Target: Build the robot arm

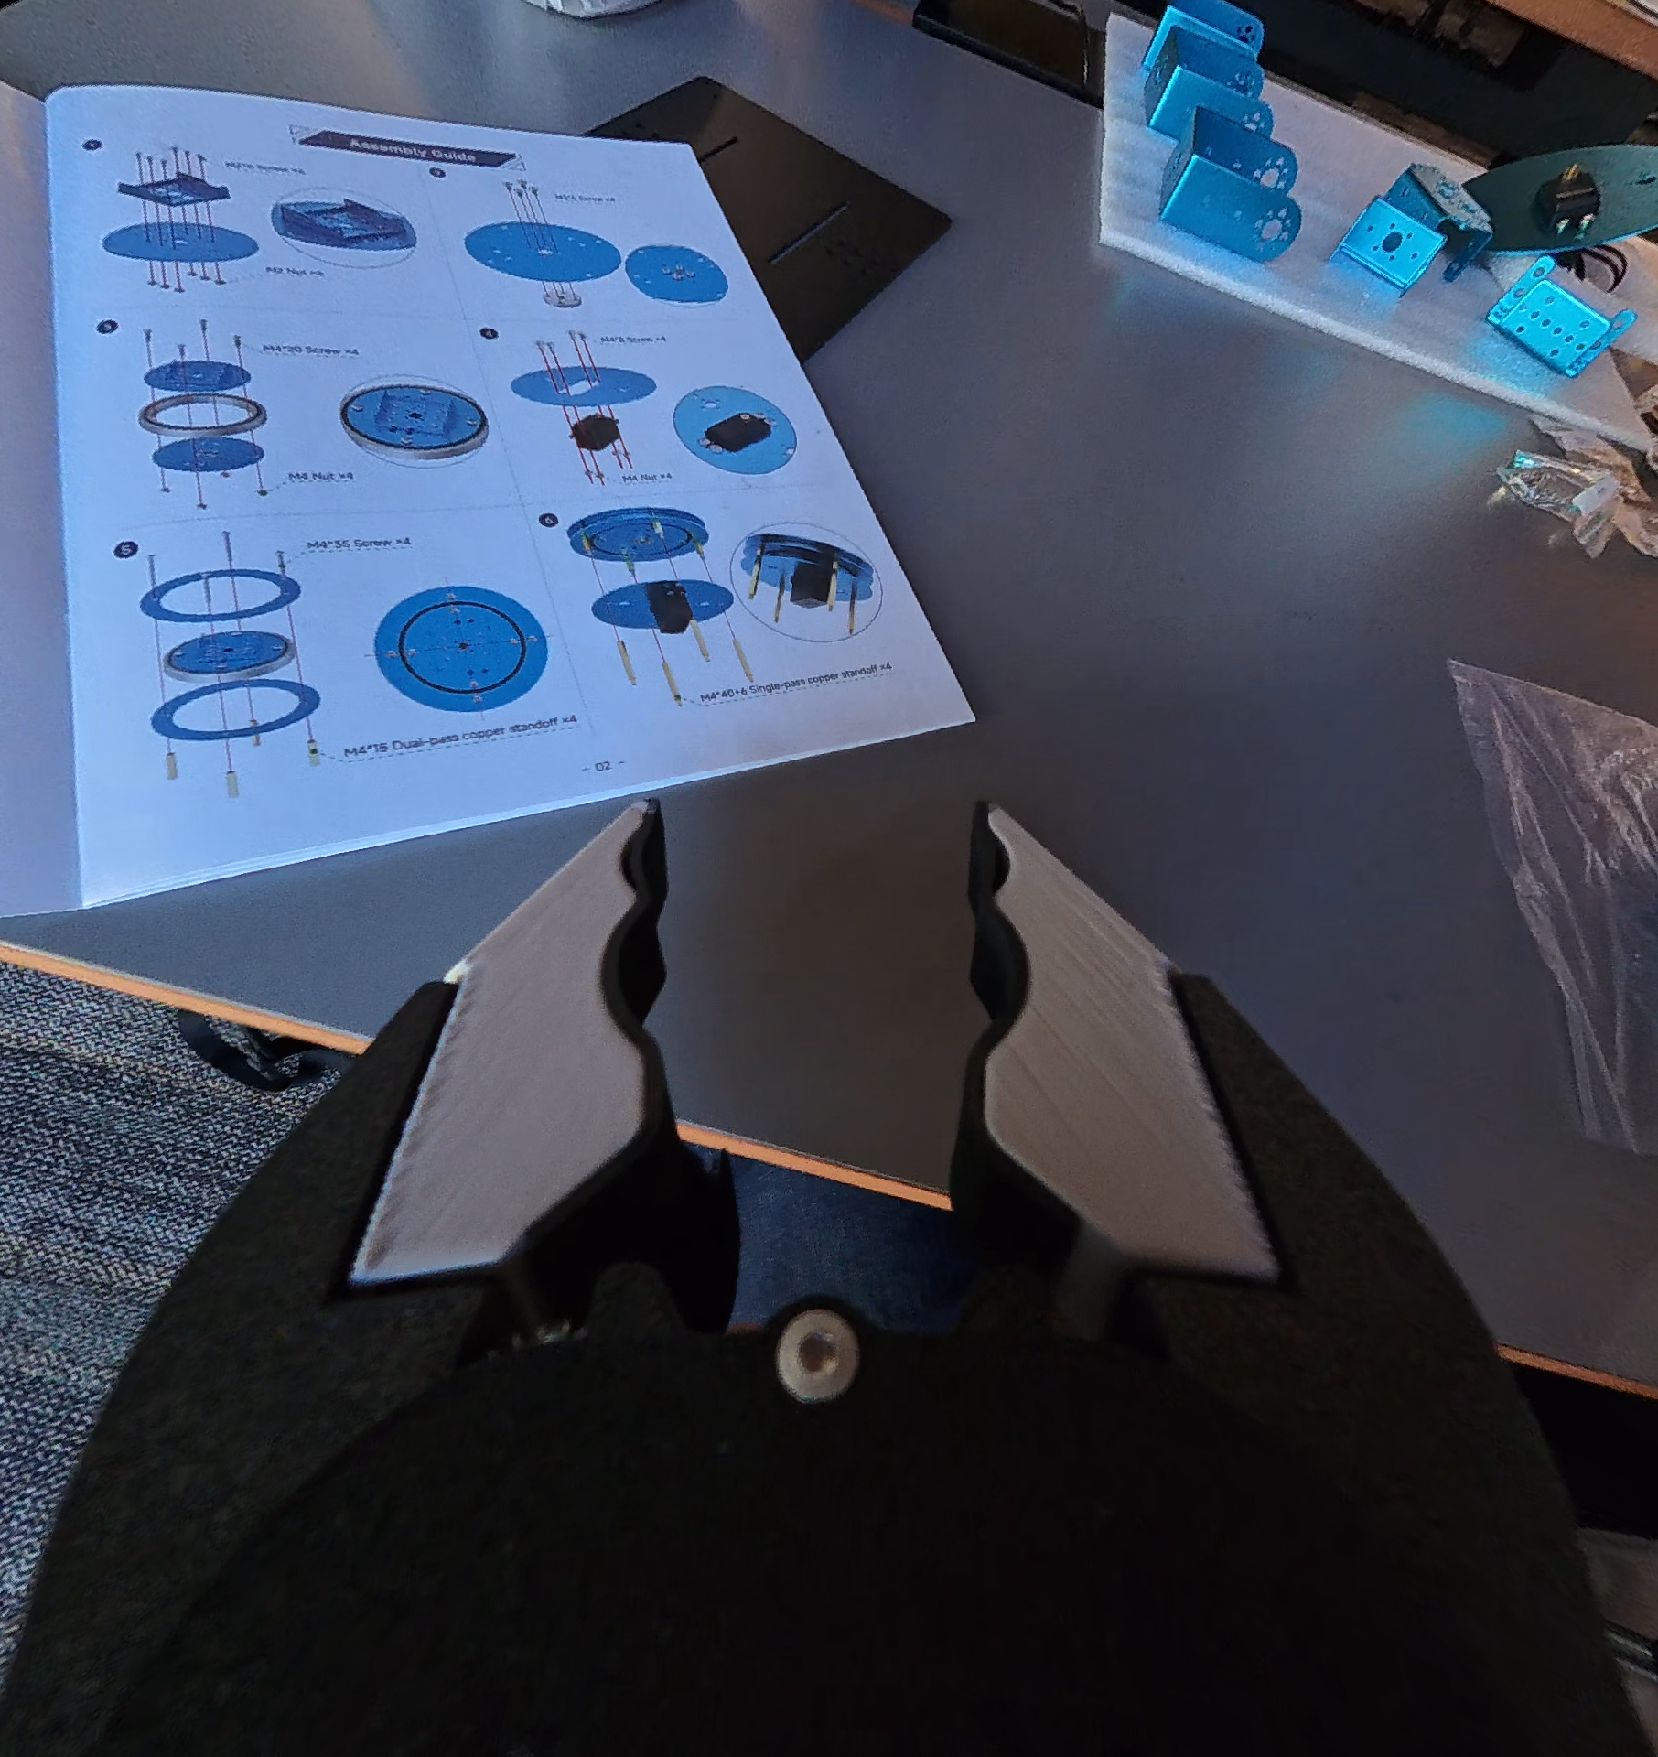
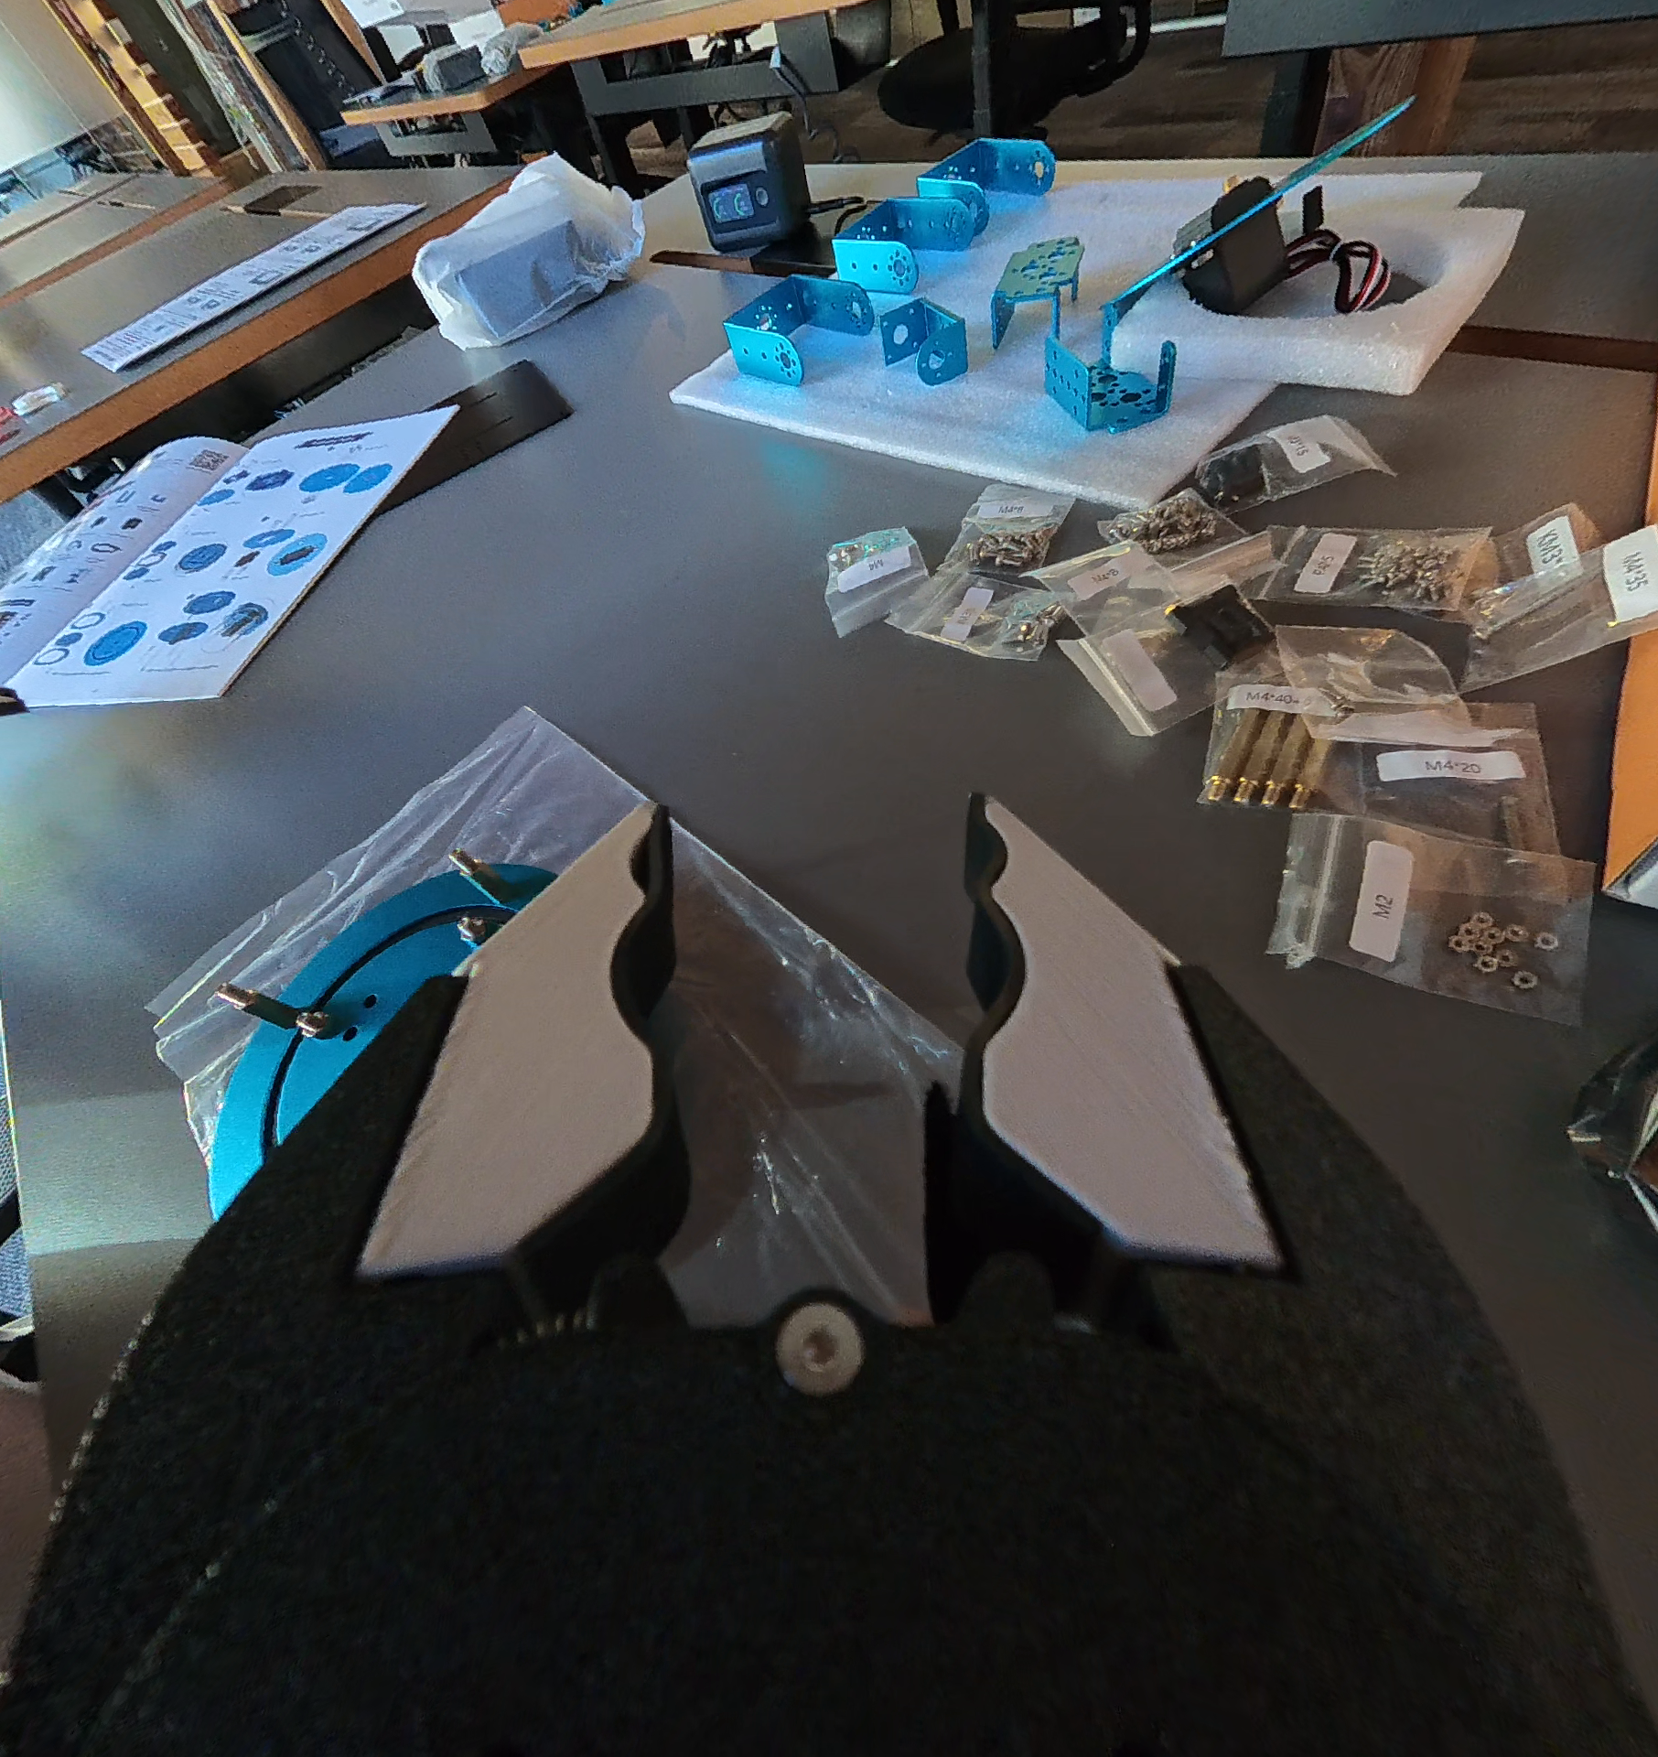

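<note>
The right gripper [image 2: 816, 808] hangs with its jaws spread wide and nothing between them, low over a clear plastic bag [image 2: 759, 998] on the grey table [image 2: 692, 589]. A blue disc [image 2: 331, 979] with small metal posts lies in that bag, just beside the left finger. Past the right finger lie small bags of screws [image 2: 1281, 608]. Far ahead, blue brackets [image 2: 863, 314] stand on white foam [image 2: 949, 428].

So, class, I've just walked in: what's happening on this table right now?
Nothing is being held. The left gripper is open above the table's near edge, beside an open instruction booklet. The right gripper is open over a clear plastic bag with a blue round plate on it. Blue brackets sit on white foam, near small hardware bags.
</note>
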Tool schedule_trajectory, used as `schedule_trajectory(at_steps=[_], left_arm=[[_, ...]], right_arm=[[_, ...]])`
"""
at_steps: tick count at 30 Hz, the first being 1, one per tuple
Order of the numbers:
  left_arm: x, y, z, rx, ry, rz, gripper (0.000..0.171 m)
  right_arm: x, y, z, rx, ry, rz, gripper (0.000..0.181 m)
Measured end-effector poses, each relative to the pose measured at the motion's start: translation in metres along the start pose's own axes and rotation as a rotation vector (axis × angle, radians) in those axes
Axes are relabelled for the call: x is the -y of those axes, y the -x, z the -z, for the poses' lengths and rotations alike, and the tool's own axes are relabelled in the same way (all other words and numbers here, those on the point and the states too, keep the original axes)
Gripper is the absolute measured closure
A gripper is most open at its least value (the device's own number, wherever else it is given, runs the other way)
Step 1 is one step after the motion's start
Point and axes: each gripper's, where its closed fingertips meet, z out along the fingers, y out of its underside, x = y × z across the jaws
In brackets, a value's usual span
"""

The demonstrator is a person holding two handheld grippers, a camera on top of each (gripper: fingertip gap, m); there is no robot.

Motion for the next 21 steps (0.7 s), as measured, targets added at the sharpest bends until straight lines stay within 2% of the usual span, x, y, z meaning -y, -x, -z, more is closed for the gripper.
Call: schedule_trajectory(at_steps=[21], left_arm=[[-0.0019,0.0038,-0.0001,0.017,0.003,-0.021,0.109]], right_arm=[[-0.0041,-0.0032,-0.0029,-0.013,0.022,-0.004,0.123]])
